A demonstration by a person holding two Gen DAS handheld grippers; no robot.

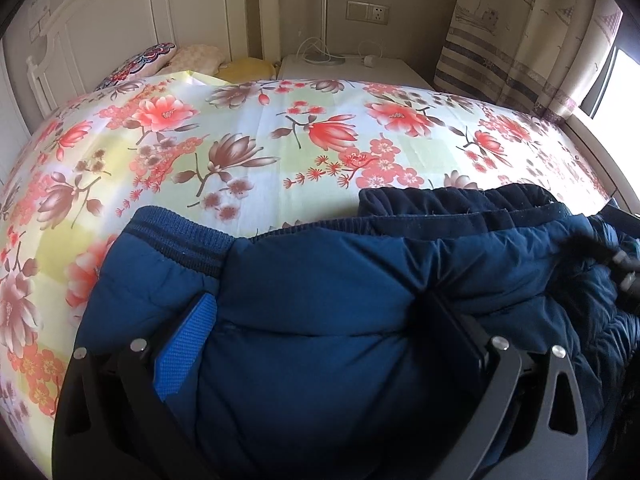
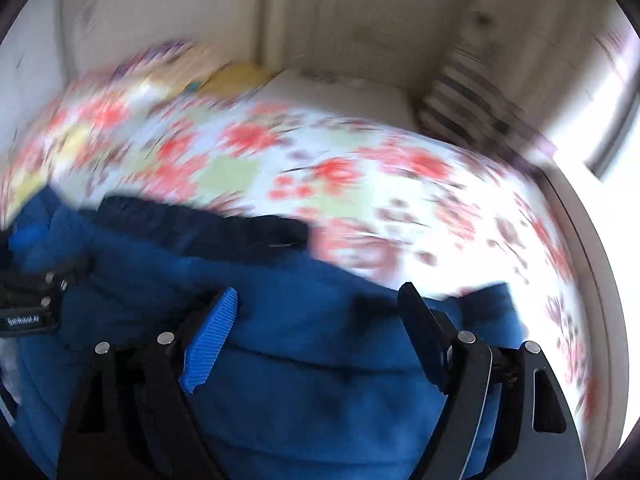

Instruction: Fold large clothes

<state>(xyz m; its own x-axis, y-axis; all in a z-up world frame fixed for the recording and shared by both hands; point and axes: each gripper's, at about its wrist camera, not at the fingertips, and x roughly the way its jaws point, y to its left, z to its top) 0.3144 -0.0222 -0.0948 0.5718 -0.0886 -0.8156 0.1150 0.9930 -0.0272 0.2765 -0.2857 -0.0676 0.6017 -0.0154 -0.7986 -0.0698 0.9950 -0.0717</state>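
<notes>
A dark blue padded jacket (image 1: 320,288) lies bunched on the floral bedsheet (image 1: 280,152), with a ribbed cuff (image 1: 180,240) at its left. My left gripper (image 1: 320,308) is wide open, its fingers pressed down on either side of a bulge of the jacket, not clamping it. In the blurred right wrist view the jacket (image 2: 312,352) fills the lower frame. My right gripper (image 2: 316,308) is wide open over it. The left gripper's body (image 2: 28,304) shows at the left edge there.
Pillows (image 1: 160,60) lie by the white headboard (image 1: 120,12). A white bedside table (image 1: 344,68) with cables stands behind the bed. A patterned curtain (image 1: 520,32) and bright window (image 1: 616,84) are on the right.
</notes>
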